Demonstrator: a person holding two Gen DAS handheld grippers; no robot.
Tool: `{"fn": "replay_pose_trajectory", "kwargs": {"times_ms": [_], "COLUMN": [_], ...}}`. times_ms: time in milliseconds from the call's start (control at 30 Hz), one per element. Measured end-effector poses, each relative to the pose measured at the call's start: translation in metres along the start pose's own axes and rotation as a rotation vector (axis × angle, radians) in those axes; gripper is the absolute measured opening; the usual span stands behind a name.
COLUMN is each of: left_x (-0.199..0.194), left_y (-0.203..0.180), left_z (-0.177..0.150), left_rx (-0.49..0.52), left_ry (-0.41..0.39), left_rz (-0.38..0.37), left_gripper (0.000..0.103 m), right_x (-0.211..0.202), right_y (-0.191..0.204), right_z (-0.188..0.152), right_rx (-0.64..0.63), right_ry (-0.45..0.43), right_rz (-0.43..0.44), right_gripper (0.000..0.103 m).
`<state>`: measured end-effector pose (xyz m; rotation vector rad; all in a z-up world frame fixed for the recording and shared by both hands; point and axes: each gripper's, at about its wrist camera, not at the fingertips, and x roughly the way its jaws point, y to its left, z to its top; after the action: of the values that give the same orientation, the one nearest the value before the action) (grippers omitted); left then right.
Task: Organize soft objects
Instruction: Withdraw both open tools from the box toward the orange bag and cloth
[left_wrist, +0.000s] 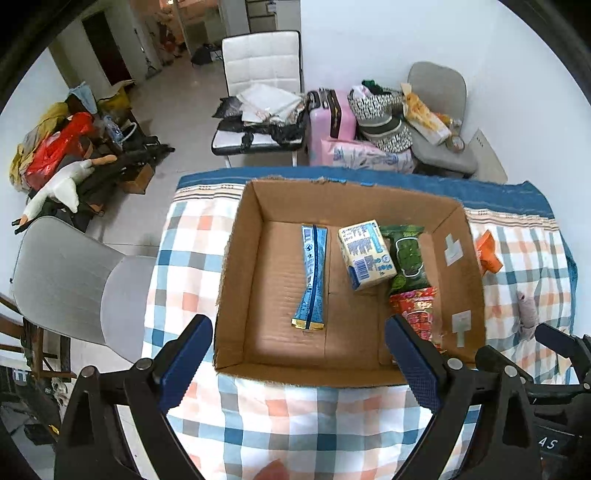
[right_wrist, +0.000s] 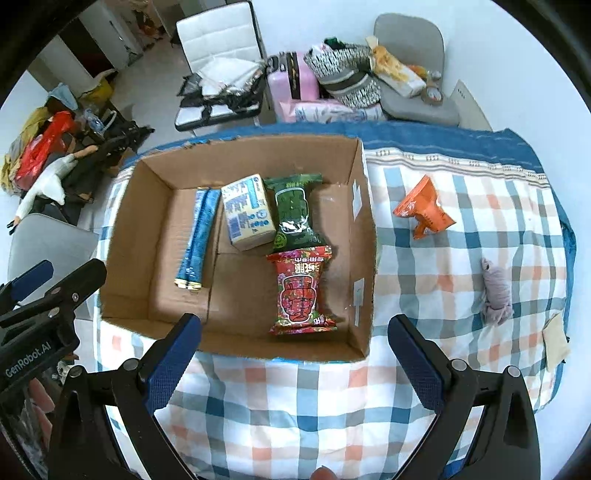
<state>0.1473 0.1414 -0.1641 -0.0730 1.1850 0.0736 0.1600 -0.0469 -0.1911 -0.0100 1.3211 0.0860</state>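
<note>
Looking from the left wrist, the left gripper (left_wrist: 299, 354) hung wide open and held nothing; the cardboard box (left_wrist: 236, 295) lay just ahead between its fingers, and the blue stick pack (left_wrist: 312, 277) inside it ran lengthwise away from the tool. From the right wrist, the right gripper (right_wrist: 293, 345) was also spread wide and held nothing; the red snack pack (right_wrist: 301, 291) lay ahead in the box, long axis pointing away, and the orange pouch (right_wrist: 423, 212) lay ahead to the right on the checkered cloth (right_wrist: 295, 406).

Checked tablecloth (right_wrist: 295, 406) — red packet (right_wrist: 301, 291), orange packet (right_wrist: 423, 208).
</note>
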Motion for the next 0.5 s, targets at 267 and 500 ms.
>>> {"fn": "replay_pose_trajectory", "kwargs": {"times_ms": [267,500], "left_x": [-0.030,-0.033], "left_y": [-0.019,-0.096], "left_z": [-0.002,0.014], "left_rx": [-0.012,0.092], "left_ry": [-0.031,-0.033], "left_rz": [-0.003,-0.044], "left_gripper": [0.096,0.096], "right_x": [-0.033,-0.038], "right_y": [-0.017,-0.094], "right_z": [-0.009,-0.011], "right_rx": [0.026,0.170], "right_ry": [-0.046,-0.061], "right_rz": [0.073,0.072], "right_gripper": [0.102,0.102]}}
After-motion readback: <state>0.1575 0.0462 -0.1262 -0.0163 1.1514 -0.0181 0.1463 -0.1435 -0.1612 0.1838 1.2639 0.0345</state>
